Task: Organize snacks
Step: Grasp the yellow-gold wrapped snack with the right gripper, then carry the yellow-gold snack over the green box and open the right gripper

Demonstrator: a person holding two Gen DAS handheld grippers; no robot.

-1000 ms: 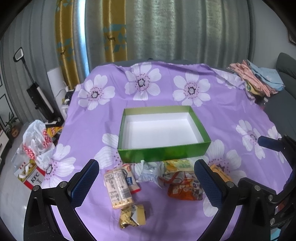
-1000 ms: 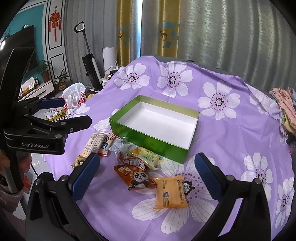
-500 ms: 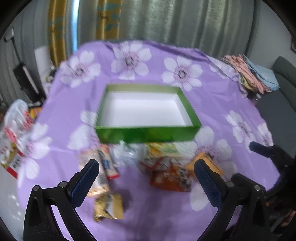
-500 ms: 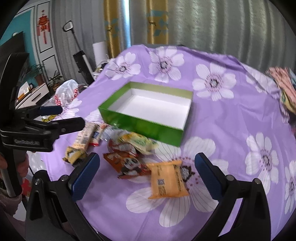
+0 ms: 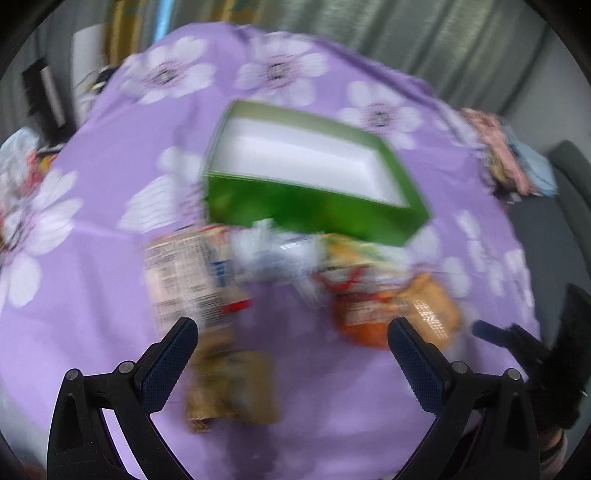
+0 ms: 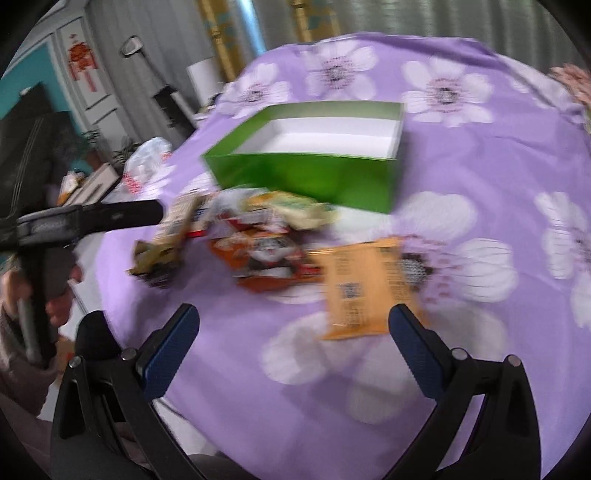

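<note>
Hovering open tongs (image 5: 291,343) above snacks (image 5: 280,266)

At frame centre the green box (image 6: 306,177) looks like glossy card with a matt white inside — the purple flowered cloth (image 6: 461,158) is soft, creased; snack wrappers (image 6: 273,254) shine like foil.

Snack packets (image 5: 295,280) lie before the box (image 5: 314,206).

Home living room, curtains (image 6: 258,22), sofa (image 5: 569,173)
</note>
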